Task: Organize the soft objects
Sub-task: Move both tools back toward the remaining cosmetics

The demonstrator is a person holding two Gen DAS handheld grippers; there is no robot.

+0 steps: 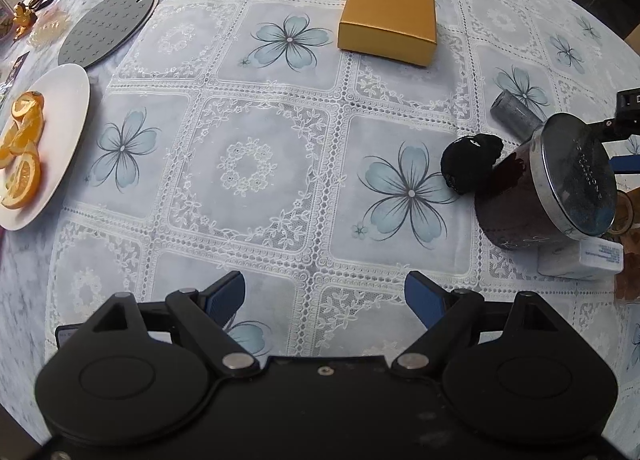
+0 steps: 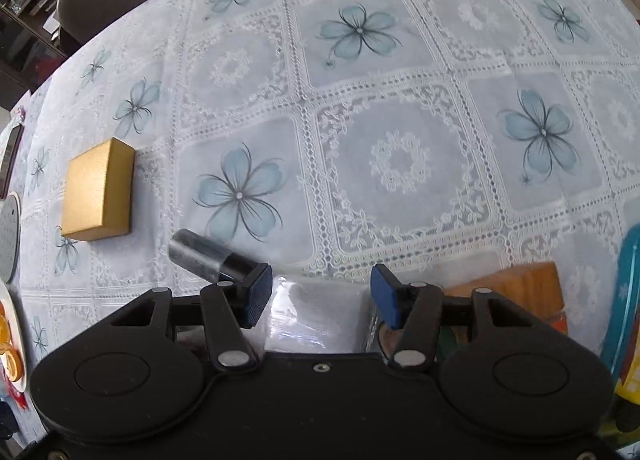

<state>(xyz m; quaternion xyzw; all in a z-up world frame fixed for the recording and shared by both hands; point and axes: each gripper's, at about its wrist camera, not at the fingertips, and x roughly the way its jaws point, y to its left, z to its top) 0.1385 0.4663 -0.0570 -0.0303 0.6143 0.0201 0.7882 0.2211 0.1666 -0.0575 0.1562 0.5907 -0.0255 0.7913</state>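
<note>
Black soft bundle (image 1: pixel 472 162), knitted-looking, crumpled into a lump, is lying on the lace tablecloth (image 1: pixel 260 164), touching the dark round tin (image 1: pixel 548 184) on the tin's left side. A grey cylinder (image 1: pixel 516 116) is lying just behind the tin; a gold box (image 1: pixel 387 22) is sitting well beyond it, a plate of orange slices (image 1: pixel 60 132) far off to the tin's left.

My left gripper (image 1: pixel 324 296) is hovering near the tin with jaws standing wide, nothing between them. My right gripper (image 2: pixel 322 296) is standing half open over a clear plastic packet (image 2: pixel 316 316), pads not pressing on it, the grey cylinder just beside its left finger.
</note>
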